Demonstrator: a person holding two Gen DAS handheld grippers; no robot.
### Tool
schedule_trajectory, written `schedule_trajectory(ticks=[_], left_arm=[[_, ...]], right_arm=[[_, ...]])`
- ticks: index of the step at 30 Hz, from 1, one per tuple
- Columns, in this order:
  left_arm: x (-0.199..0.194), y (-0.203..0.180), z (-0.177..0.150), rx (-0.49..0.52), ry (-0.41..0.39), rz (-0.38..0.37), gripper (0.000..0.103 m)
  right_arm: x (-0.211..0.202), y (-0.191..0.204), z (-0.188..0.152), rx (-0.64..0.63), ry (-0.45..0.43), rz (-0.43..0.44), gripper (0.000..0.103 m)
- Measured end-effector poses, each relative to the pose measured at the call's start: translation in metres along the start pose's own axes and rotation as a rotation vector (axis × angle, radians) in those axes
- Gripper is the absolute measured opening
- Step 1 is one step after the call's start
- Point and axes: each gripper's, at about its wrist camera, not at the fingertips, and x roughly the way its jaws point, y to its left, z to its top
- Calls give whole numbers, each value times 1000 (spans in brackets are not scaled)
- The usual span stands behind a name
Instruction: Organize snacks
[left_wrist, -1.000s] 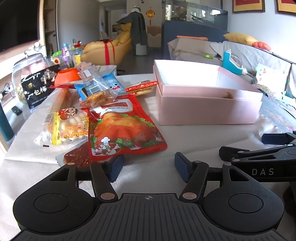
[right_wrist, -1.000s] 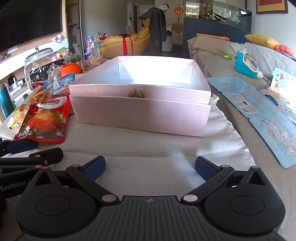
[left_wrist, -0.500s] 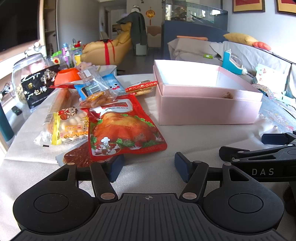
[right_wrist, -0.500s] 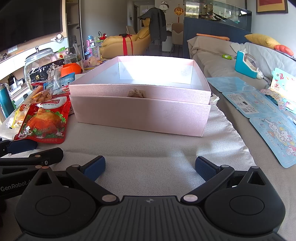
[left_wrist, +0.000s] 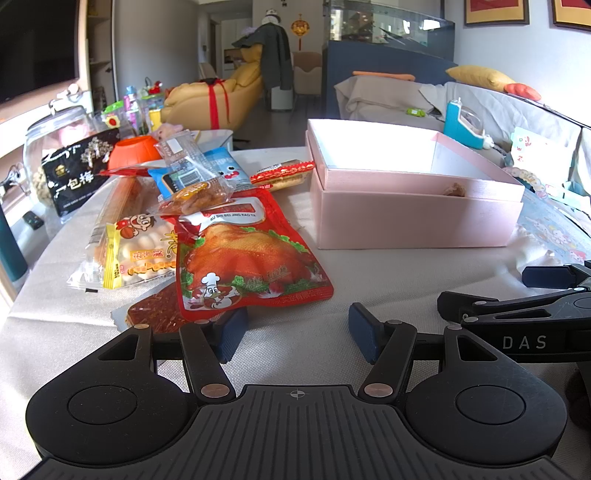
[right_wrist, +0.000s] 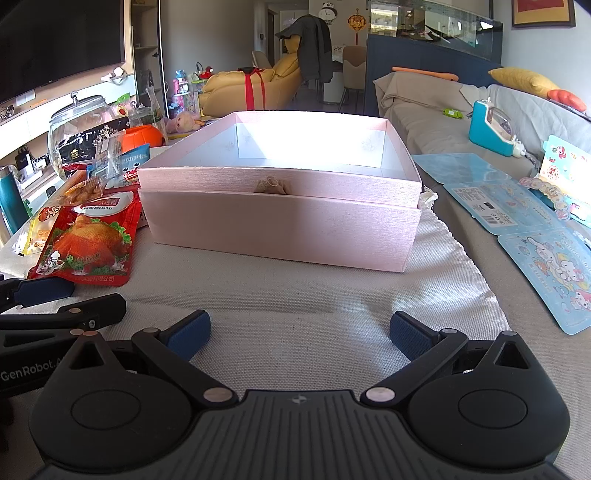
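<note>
A round table (left_wrist: 303, 354) under a pale woven cloth carries everything here. The largest thing on it is an open pink box (right_wrist: 280, 225), its tray seated in a slightly wider base, with a small knotted tassel (right_wrist: 270, 184) at the middle of the near wall; what can be seen of its inside holds no snacks. To the box's left lies the snack pile, topped by a red roast-chicken pouch (left_wrist: 243, 258) that overlaps a yellow-and-clear pack of pale round sweets (left_wrist: 136, 247) and a flat clear pack of reddish-brown strips (left_wrist: 155, 314). Farther back sit a black bag with white Chinese characters (left_wrist: 74, 173), a blue packet with a cartoon face (left_wrist: 221, 168), a red-wrapped biscuit bar (left_wrist: 282, 173) and a small clear bag of fried pieces (left_wrist: 197, 195) — their labels are too small to read surely. The left gripper (left_wrist: 295, 332) rests low on the cloth with its blue pads spread apart, the left pad just beside the chicken pouch's near edge, nothing between them. The right gripper (right_wrist: 299, 332) sits in front of the pink box, fingers wide apart and holding nothing. Blue cartoon sticker cards (right_wrist: 546, 258) lie off to the box's right.
</note>
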Motion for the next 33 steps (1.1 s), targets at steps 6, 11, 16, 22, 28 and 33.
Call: schedule_trajectory(ticks=[6, 11, 16, 22, 28, 33], left_arm=[[0, 3, 1, -7, 0, -21, 66], [-6, 29, 8, -4, 27, -71, 62], [10, 63, 26, 24, 35, -21, 66], [-1, 90, 43, -43, 34, -143, 61], [-23, 110, 40, -75, -6, -143, 61], [-30, 128, 47, -125, -61, -78, 61]], right_arm=[[0, -1, 0, 1, 2, 2, 103], [-3, -3, 15, -45, 172, 65, 103], [0, -1, 20, -98, 225, 95, 103], [13, 25, 59, -133, 198, 215, 103], [40, 45, 94, -103, 141, 196, 103], [72, 45, 112, -10, 172, 220, 103]])
